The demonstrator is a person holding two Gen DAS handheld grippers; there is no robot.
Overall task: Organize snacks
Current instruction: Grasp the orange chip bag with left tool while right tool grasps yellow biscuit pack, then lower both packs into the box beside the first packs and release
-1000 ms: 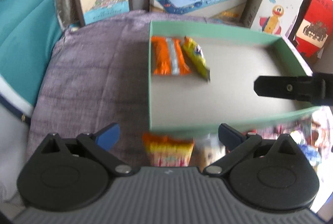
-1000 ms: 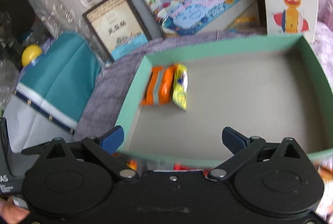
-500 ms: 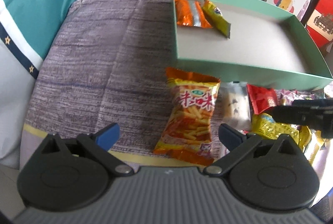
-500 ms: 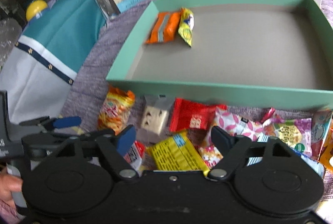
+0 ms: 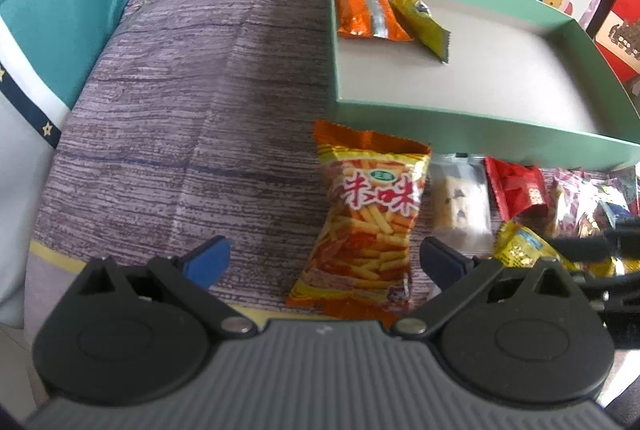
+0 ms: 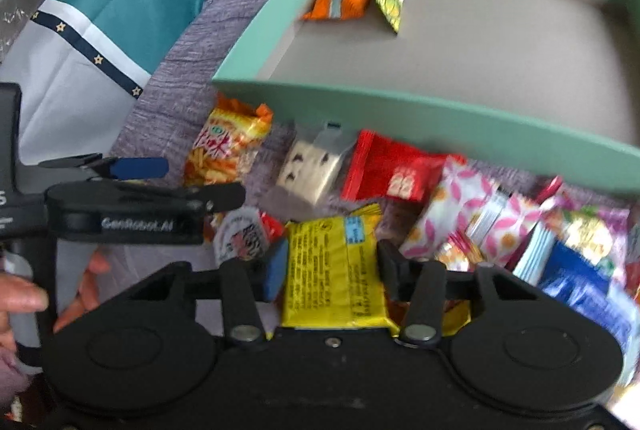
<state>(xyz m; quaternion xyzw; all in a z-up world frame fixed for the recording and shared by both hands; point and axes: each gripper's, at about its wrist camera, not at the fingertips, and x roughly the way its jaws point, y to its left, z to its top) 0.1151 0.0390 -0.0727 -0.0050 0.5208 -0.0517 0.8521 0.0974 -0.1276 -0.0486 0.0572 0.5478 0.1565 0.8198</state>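
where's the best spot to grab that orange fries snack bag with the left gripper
Grip the fries snack bag across its puffy middle, coming down from above. It lies flat on the purple cloth with its long axis running away from the left gripper, whose open jaws already straddle its lower half. The crimped ends are flatter and would slip; keep clear of the clear-wrapped bar lying close beside it.

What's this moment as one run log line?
right gripper: closing around yellow foil snack packet | left gripper: open above orange fries bag | green cardboard tray: two packets inside
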